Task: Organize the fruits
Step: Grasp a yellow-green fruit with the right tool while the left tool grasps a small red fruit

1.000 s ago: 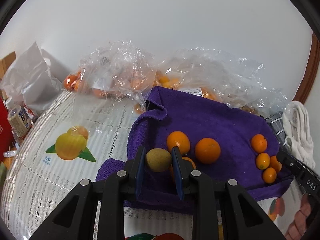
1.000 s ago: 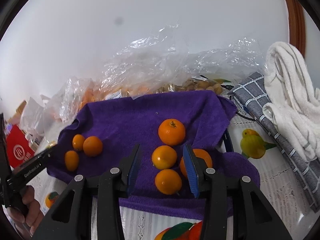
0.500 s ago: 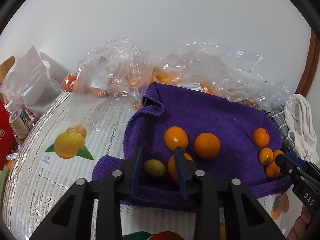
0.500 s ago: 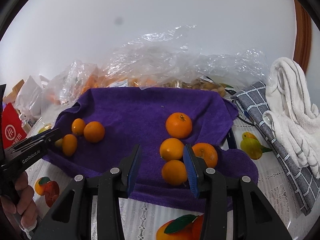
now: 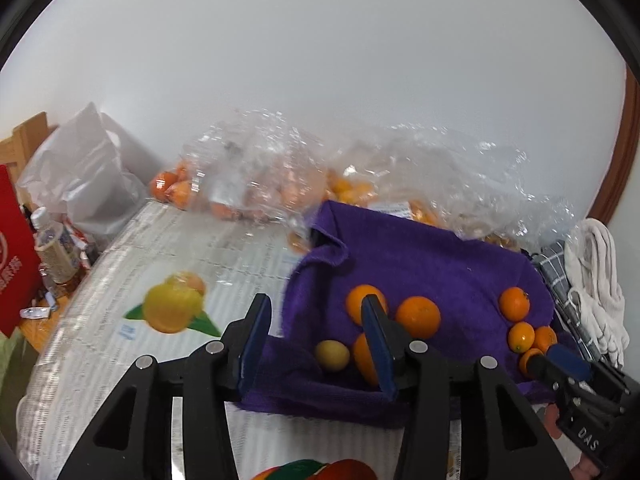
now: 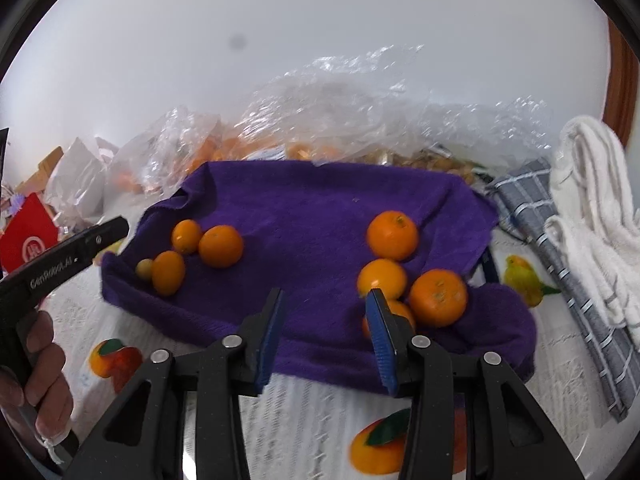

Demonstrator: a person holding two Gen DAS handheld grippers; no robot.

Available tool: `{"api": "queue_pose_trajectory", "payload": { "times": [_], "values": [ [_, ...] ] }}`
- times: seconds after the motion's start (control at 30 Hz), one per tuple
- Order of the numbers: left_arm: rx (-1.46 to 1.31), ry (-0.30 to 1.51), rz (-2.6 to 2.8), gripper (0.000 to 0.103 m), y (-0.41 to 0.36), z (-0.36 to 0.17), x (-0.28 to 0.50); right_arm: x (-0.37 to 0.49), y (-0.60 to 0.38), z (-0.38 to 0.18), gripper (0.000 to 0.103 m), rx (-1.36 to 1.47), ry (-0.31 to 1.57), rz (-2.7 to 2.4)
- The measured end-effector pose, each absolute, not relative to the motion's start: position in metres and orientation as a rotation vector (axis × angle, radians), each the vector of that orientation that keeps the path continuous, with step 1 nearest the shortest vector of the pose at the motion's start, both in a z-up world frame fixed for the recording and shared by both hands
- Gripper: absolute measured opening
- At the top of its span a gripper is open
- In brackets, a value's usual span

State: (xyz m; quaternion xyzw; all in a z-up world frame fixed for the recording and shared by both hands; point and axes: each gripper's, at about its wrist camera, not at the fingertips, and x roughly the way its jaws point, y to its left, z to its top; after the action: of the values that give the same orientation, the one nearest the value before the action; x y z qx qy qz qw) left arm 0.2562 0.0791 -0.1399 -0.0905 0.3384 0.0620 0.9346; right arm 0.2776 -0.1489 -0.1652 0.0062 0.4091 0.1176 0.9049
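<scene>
A small yellow-green fruit [image 5: 331, 355] lies on the purple towel [image 5: 420, 264] between the pads of my left gripper [image 5: 315, 300], untouched; those jaws are opening. Beside it sit three oranges [image 5: 418, 317], one half hidden by my right finger. Several smaller oranges [image 5: 521, 337] cluster at the towel's right end, where my right gripper [image 5: 552, 364] reaches in. In the right wrist view my right gripper [image 6: 325, 294] hangs over bare towel [image 6: 304, 216], jaws closing on nothing. That cluster of oranges [image 6: 438, 298] lies just right of it. My left gripper [image 6: 108, 234] is at the far left.
Clear plastic bags [image 5: 280, 176] holding more oranges lie behind the towel. A white towel [image 6: 592, 208] and a grey checked cloth [image 6: 560, 264] sit at the right. A white bag [image 5: 84, 176], a bottle [image 5: 52, 248] and a red box [image 5: 12, 256] stand at the left.
The left gripper let go of the yellow-green fruit, which now rests on the towel, and drew back. The right gripper shifted left, so the oranges once between its jaws lie to its right.
</scene>
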Motion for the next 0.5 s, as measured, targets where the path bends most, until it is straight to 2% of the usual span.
{"api": "queue_pose_trajectory", "payload": {
  "times": [0.13, 0.23, 0.5],
  "values": [
    [-0.123, 0.663, 0.161, 0.045, 0.083, -0.127, 0.242, 0.26, -0.132, -0.157, 0.034, -0.009, 0.809, 0.317],
    [-0.086, 0.66, 0.165, 0.055, 0.089, -0.129, 0.22, 0.245, -0.115, -0.157, 0.034, -0.046, 0.804, 0.375],
    [-0.127, 0.797, 0.207, 0.055, 0.128, -0.159, 0.175, 0.229, -0.077, -0.184, 0.034, -0.127, 0.887, 0.482]
  ]
}}
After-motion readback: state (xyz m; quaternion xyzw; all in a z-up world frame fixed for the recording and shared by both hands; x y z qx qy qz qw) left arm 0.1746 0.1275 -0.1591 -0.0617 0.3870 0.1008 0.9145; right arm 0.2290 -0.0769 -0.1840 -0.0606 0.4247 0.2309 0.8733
